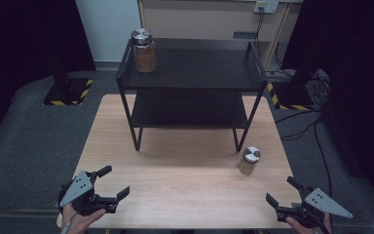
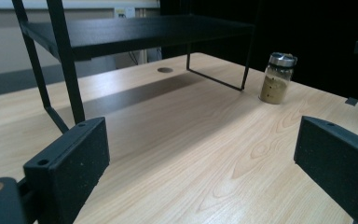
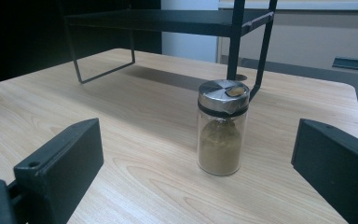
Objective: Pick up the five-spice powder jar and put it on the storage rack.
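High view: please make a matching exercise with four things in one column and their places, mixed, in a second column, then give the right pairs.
Things:
1. Large glass jar with brown powder and silver lid
2. Small glass spice jar with silver lid
3. Black metal two-tier shelf
4. Left gripper

Places:
A. On the light wooden table, near the shelf's front right leg
B. Near the table's front left corner, jaws open
C. On the shelf's top tier, left rear corner
D. Standing on the far half of the table

Pairs: 1-C, 2-A, 3-D, 4-B
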`<state>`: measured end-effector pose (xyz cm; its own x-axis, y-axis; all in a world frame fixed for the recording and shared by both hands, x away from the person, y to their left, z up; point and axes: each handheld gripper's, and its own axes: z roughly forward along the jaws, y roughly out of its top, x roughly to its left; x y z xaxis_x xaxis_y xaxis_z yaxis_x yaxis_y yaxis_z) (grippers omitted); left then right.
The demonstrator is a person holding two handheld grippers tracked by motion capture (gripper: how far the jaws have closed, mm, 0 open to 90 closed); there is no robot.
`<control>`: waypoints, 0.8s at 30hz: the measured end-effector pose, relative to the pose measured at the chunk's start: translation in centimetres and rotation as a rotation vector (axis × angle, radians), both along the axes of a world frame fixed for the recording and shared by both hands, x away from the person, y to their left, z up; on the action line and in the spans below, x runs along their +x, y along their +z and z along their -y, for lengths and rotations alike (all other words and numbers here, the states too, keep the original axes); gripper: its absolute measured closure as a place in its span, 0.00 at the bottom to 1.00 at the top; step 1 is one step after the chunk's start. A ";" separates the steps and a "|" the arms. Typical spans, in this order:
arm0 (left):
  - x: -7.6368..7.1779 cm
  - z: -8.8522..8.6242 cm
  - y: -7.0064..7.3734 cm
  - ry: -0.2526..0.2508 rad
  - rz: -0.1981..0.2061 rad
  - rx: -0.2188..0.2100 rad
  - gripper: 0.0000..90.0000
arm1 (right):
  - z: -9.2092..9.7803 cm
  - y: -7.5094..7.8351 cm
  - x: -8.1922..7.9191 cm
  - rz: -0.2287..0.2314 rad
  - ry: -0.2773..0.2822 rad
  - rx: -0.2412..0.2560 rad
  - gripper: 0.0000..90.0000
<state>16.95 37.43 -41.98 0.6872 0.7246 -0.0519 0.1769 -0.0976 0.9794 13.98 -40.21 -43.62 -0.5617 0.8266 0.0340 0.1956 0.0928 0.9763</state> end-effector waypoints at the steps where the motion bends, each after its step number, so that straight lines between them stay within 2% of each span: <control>1: -0.1 -0.1 -0.1 -0.001 0.006 -0.004 0.02 | 0.0 0.0 0.0 0.000 0.000 0.001 0.03; 10: -0.4 -0.9 -0.8 -0.003 0.062 -0.047 0.02 | 0.1 -0.1 -0.1 0.001 -0.001 0.009 0.03; 13: -0.3 -1.0 -0.9 -0.002 0.062 -0.056 0.03 | 0.1 -0.1 -0.2 0.002 -0.003 0.009 0.03; 17: -0.3 -0.8 -0.7 0.003 0.049 -0.036 0.03 | 0.1 -0.1 -0.2 0.000 -0.005 0.015 0.03; 22: -0.2 -0.4 -0.3 0.015 0.032 0.015 0.03 | 0.1 -0.1 -0.1 0.001 -0.004 0.014 0.03; 24: -0.2 -0.3 -0.2 0.013 0.028 0.018 0.03 | 0.1 -0.1 -0.1 -0.001 -0.005 0.014 0.03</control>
<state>16.73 37.75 -42.20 0.6786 0.7342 -0.0192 0.1506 -0.1135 0.9821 13.88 -40.31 -43.71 -0.5572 0.8291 0.0464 0.1971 0.0778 0.9773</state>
